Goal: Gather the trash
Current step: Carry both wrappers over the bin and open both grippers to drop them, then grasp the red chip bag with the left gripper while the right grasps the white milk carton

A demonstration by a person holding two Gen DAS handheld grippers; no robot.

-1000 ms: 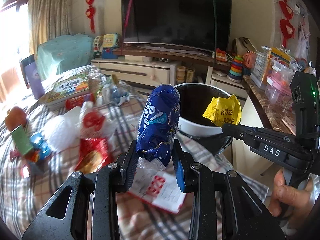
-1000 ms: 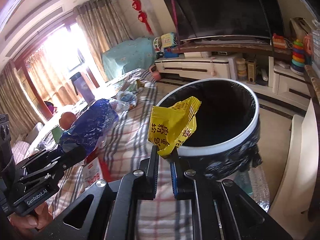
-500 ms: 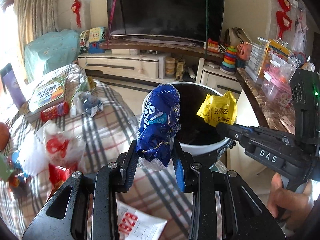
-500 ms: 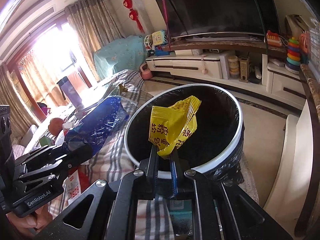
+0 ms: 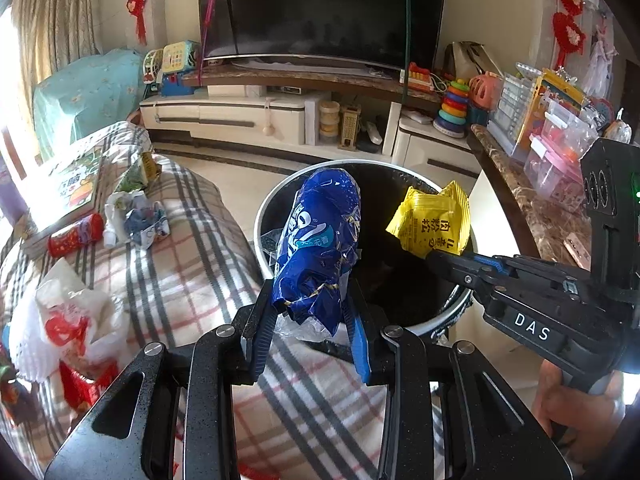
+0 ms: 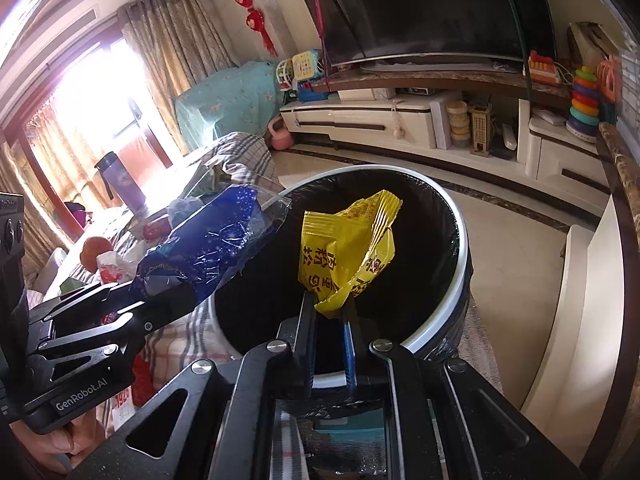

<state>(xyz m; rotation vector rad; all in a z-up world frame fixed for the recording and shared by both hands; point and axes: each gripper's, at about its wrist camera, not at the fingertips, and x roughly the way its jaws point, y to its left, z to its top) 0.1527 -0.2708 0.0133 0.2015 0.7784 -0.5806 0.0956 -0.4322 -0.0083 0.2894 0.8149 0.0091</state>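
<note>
My left gripper (image 5: 310,312) is shut on a crumpled blue plastic wrapper (image 5: 320,240), held upright over the near left rim of a round bin (image 5: 264,216) with a white rim and black liner. My right gripper (image 6: 329,308) is shut on a yellow snack packet (image 6: 344,248) that hangs over the bin's (image 6: 440,320) dark opening. In the left wrist view the right gripper (image 5: 432,254) reaches in from the right with the yellow packet (image 5: 430,220). In the right wrist view the left gripper (image 6: 192,288) holds the blue wrapper (image 6: 212,244) at the bin's left edge.
A plaid-covered table (image 5: 180,264) to the left carries more litter: a white and red bag (image 5: 68,320), a crumpled wrapper (image 5: 136,220), a red packet (image 5: 76,234) and a book (image 5: 68,184). A marble counter (image 5: 532,208) with toys stands right of the bin. A TV stand (image 5: 248,116) is behind.
Both grippers have moved forward from over the table to the bin. The blue wrapper now hangs at the bin's rim and the yellow packet sits over its opening. Grips unchanged.
</note>
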